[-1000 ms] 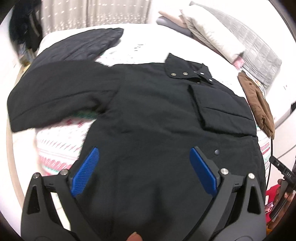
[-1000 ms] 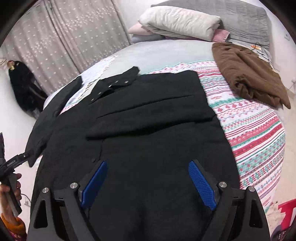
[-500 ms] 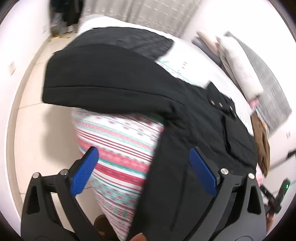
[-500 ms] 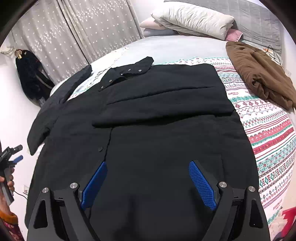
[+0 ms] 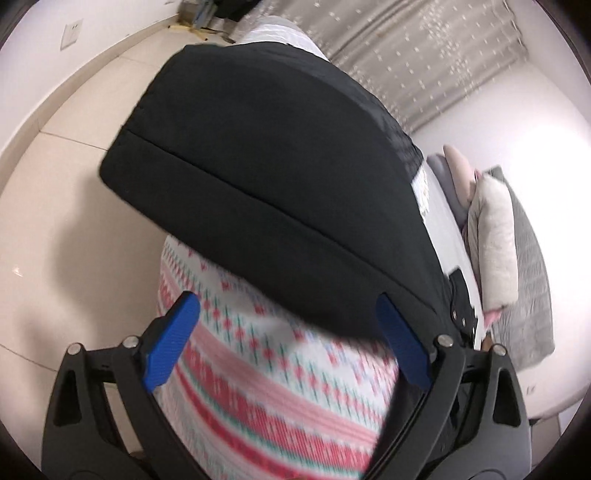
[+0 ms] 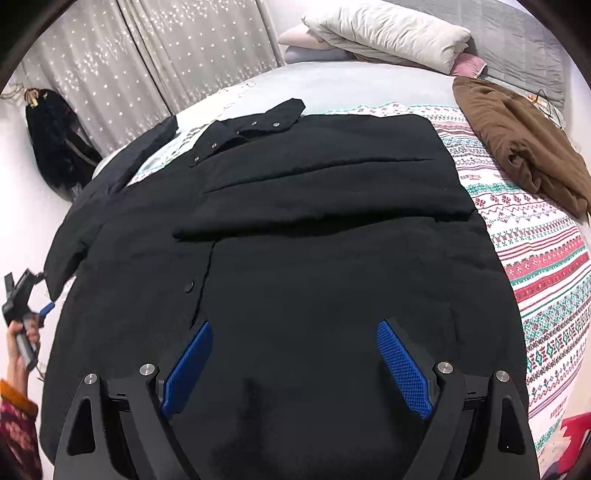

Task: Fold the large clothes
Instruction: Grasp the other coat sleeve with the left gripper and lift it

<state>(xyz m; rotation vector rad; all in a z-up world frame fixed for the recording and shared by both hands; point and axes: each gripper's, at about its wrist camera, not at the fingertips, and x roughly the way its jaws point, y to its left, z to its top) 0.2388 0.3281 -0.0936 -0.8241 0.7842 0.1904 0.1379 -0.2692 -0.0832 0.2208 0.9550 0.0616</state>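
Moved since half a second ago: left gripper (image 5: 288,332), swung out from the coat body to the bed's side, now facing the outstretched sleeve (image 5: 266,162) with floor tiles (image 5: 66,206) beyond; right gripper (image 6: 293,363), eased slightly forward over the lower front
- Black padded coat with snap-button collar (image 6: 288,229): laid flat, front up, across the bed; right sleeve folded over the chest, left sleeve hanging past the mattress edge
- Left gripper: blue-padded jaws wide apart, holding nothing, poised just short of the sleeve cuff
- Right gripper: jaws wide apart, empty, above the coat hem
- Striped patterned bedspread in red, green and white (image 6: 535,258): under the coat
- Crumpled brown garment (image 6: 517,136): on the bedspread, right of the coat, apart from it
- Cream pillow (image 6: 388,29): at the bed head
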